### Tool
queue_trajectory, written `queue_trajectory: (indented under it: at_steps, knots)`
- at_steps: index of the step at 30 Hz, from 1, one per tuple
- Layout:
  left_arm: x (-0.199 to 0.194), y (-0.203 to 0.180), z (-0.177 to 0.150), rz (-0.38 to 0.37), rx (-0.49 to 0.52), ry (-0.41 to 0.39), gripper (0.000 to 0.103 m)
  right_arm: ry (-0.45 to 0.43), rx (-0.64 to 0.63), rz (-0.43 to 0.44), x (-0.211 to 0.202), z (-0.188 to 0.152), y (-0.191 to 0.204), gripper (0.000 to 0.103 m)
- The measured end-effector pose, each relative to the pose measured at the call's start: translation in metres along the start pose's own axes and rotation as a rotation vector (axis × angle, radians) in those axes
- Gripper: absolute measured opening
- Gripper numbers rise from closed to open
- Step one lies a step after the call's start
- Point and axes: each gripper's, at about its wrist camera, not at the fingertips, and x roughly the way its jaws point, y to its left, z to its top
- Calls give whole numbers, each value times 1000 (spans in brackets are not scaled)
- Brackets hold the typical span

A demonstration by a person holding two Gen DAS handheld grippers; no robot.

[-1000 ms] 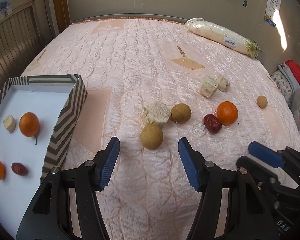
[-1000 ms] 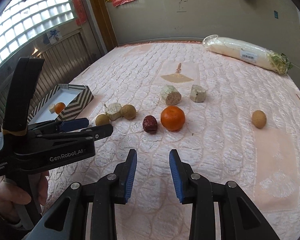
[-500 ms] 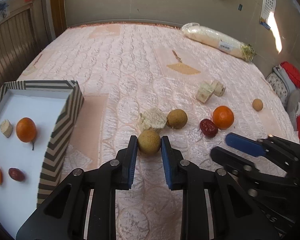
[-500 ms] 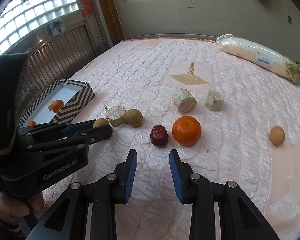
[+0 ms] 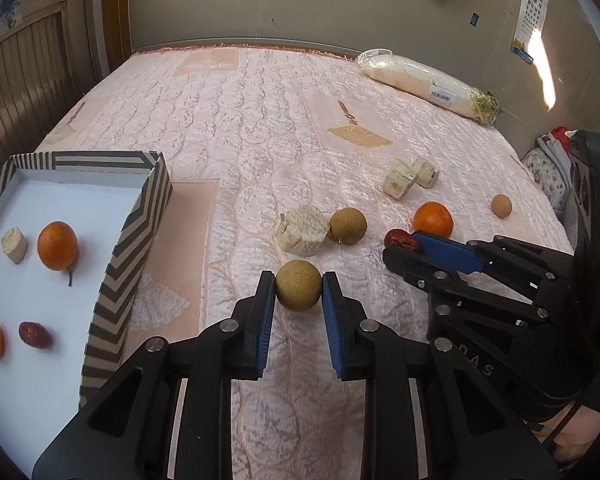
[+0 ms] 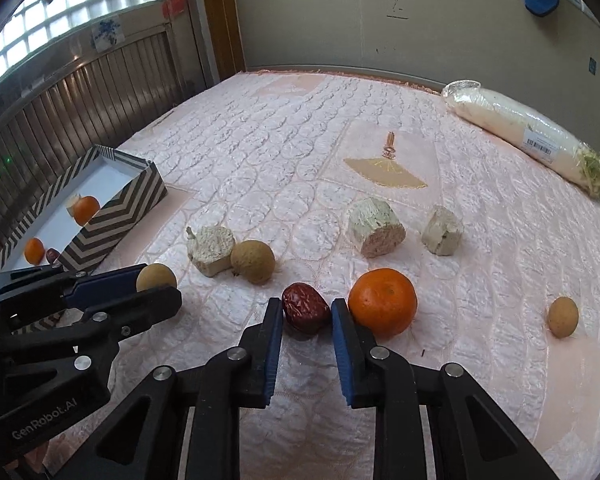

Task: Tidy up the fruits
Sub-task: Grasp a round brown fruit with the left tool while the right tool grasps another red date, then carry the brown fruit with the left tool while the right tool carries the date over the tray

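Observation:
A round brown longan [image 5: 298,291] sits between the blue pads of my left gripper [image 5: 298,280], which is shut on it just above the pink quilt. My right gripper [image 6: 306,304] has its jaws closing on a wrinkled red date [image 6: 306,311], and both pads touch the date's sides. An orange mandarin [image 6: 382,302] lies right beside that gripper's right finger. The striped box [image 5: 140,220] at the left holds two mandarins, a date and a pale chunk. In the right wrist view the left gripper [image 6: 156,285] shows side-on with the longan.
On the quilt lie another longan [image 6: 253,256] against a pale root chunk [image 6: 211,249], two more chunks [image 6: 376,227], and a small longan [image 6: 563,316] at the right. A wrapped white roll [image 6: 528,138] lies far right, near the wall.
My left gripper shut on the longan and lifted it slightly. The right gripper moved forward to the red date and narrowed around it.

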Motion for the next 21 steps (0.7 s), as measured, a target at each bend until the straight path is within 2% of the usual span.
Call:
queue_trajectory:
  at_steps: [7,21]
  knots:
    - [-15,-4,-10,22,15,-15,23,-47,57,37,-28,-14,0,23]
    - [-60,12,-24,99,14,-83,23,-125,49,69,-73,-23,42,23]
